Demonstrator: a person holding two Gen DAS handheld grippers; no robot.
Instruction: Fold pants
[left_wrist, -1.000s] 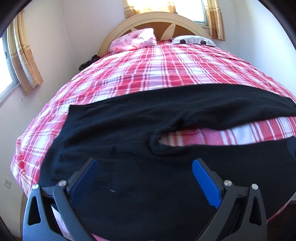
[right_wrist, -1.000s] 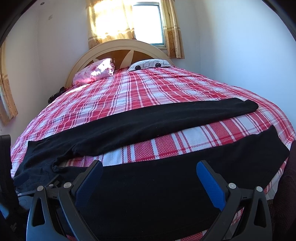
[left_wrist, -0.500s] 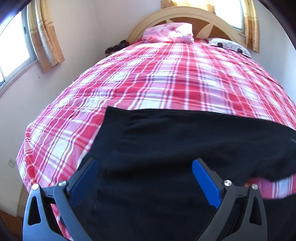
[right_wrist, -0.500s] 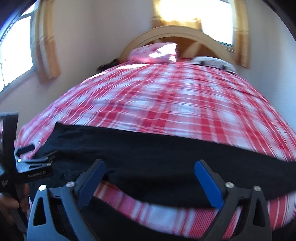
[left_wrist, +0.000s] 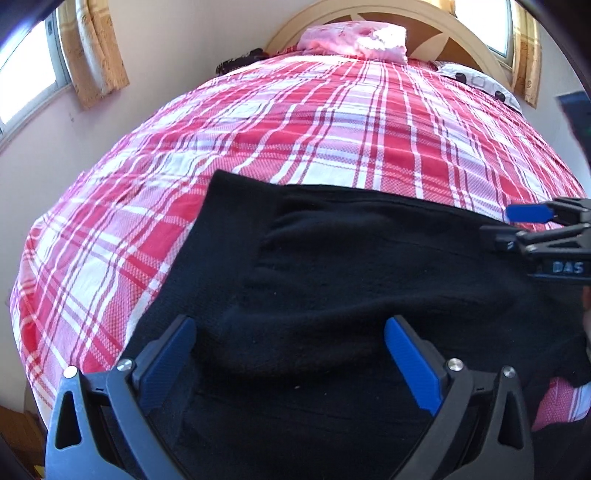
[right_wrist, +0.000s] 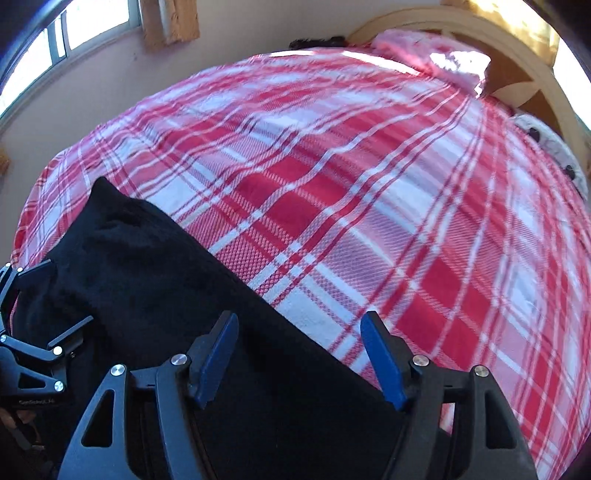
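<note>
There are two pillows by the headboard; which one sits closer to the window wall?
The pink pillow. It lies on the side toward the curtained window, while the white pillow with dark spots lies on the far side.

Bedroom with a big bed (left_wrist: 332, 122) under a red and white plaid cover, cream arched headboard (left_wrist: 476, 48) at the far end. 2 pillows up there, a pink one (left_wrist: 351, 38) and a white patterned one (left_wrist: 480, 79). Pale walls (left_wrist: 177, 48), a sunlit window (left_wrist: 33, 74) on the left with tan curtains (left_wrist: 96, 48).
</note>
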